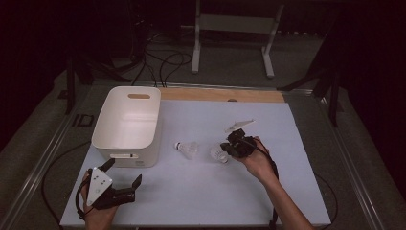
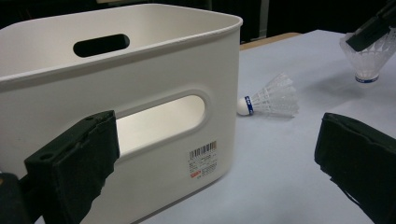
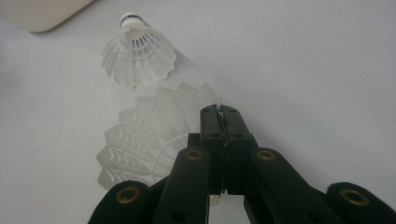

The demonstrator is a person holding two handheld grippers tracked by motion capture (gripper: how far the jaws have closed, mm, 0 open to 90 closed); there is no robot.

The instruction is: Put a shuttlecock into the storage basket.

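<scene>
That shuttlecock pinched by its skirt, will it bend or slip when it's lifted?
The shuttlecock looks very light, so it should lift easily. The right gripper clamps only its thin slotted skirt edge, which probably flexes and could slip. The lying shuttlecock would likely roll in an arc if nudged.

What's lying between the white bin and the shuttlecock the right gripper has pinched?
A second shuttlecock lies on its side there, between the white bin and the pinched shuttlecock in the right gripper; the high view shows it.
</scene>
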